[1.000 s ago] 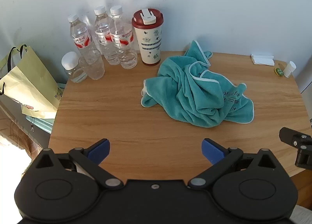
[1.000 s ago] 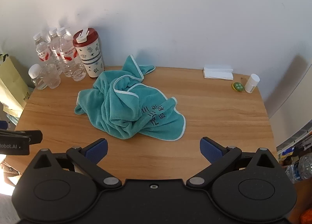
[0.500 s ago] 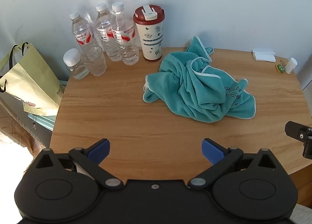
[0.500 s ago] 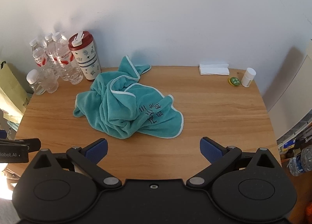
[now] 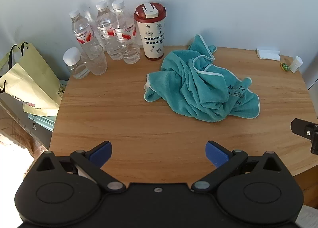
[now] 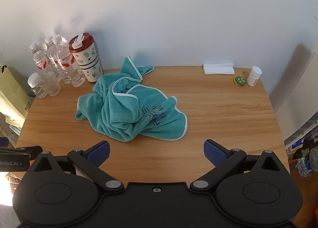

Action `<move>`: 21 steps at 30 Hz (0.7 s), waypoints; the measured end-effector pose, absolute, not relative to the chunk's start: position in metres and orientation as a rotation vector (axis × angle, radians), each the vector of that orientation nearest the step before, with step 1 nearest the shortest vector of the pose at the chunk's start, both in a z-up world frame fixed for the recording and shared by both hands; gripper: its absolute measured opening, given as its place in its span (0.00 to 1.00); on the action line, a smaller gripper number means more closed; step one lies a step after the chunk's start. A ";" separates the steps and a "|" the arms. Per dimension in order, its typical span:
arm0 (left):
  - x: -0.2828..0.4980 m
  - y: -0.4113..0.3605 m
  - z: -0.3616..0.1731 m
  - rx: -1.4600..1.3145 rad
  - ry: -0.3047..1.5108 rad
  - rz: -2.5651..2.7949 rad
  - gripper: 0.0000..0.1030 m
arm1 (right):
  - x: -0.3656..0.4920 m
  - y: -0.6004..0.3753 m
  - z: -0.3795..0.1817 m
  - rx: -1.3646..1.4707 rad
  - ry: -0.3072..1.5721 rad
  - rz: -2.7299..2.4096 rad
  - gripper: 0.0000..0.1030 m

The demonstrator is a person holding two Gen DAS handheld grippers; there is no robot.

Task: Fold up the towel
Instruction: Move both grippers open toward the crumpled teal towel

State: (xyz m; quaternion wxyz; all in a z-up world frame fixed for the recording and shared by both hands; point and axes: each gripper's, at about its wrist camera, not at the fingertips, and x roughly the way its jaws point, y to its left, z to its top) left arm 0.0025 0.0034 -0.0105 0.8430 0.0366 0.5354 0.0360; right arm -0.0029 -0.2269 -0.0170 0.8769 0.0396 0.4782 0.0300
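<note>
On the surface (image 6: pixel 218 108) the towel (image 6: pixel 129 108) lies crumpled, unfolded. Both tongs, left (image 5: pixel 158 153) and right (image 6: pixel 157 151), hover short of it, spread wide, likely readying a corner grab.

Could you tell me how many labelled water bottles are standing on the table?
3, upright in the back-left corner: one bottle leftmost behind the glass, the middle bottle, and the right bottle beside the tumbler. None seems hidden.
</note>
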 end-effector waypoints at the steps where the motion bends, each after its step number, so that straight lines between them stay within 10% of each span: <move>1: 0.003 0.004 -0.010 0.075 1.129 0.078 1.00 | -0.002 -0.225 -0.017 0.084 0.998 0.060 1.00; 21: 0.040 0.003 -0.032 0.083 1.193 0.043 1.00 | 0.029 -0.270 -0.046 0.129 0.979 -0.053 0.99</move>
